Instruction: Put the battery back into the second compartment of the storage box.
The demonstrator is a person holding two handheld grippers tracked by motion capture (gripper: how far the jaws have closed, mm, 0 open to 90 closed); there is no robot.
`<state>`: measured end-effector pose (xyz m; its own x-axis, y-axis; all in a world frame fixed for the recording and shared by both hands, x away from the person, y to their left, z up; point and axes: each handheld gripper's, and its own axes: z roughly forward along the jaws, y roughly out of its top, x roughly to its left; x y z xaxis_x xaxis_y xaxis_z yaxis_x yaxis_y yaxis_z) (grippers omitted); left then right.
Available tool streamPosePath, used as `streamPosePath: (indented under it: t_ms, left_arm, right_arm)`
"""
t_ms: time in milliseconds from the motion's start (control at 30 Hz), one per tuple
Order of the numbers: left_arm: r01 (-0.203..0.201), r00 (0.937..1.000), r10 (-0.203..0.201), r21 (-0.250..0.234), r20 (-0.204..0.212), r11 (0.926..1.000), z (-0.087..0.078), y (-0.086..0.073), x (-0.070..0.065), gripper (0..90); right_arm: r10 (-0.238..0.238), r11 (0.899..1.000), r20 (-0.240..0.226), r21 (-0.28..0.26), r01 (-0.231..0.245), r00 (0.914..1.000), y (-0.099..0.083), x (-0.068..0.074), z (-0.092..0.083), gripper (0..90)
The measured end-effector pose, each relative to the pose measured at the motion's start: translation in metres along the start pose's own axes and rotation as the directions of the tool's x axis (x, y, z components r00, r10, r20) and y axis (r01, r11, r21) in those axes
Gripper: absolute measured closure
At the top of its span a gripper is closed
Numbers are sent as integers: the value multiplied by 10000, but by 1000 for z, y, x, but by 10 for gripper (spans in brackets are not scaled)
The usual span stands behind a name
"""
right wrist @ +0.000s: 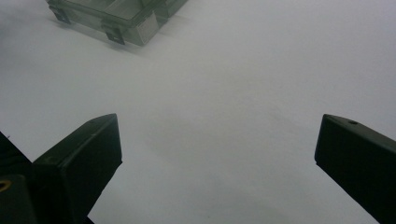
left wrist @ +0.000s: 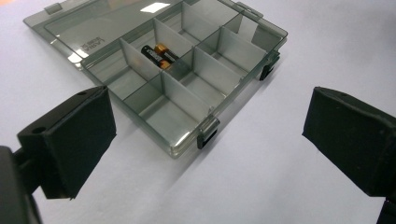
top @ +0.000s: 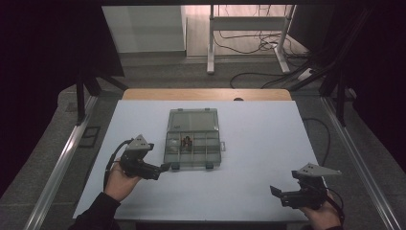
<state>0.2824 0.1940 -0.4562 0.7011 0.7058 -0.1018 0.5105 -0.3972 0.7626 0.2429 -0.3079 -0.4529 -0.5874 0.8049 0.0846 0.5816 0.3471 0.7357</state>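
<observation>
Smoky clear plastic organizer box w/ dividers, lid open; left gripper, right gripper jaws both released.

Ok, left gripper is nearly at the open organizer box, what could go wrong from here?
1. The left gripper sits close to the organizer box corner; a nudge could slide the light box on the smooth table.
2. The batteries lie loose in one compartment; tipping the box may spill them.

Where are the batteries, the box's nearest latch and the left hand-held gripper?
batteries [left wrist: 158, 56]: left gripper view, on the black and gold bodies.
nearest latch [left wrist: 208, 135]: left gripper view, on the black clip.
left hand-held gripper [top: 165, 167]: high view, between its fingertips.
</observation>
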Motion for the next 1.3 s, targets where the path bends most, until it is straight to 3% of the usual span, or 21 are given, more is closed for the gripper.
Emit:
streamPosePath:
  t_ms: [1300]
  left_arm:
    - [768,9945,-820,-784,-654,9940,-52,-46,1,39]
  right_arm:
    - [19,10000,46,37,-19,10000,0,0,0,7]
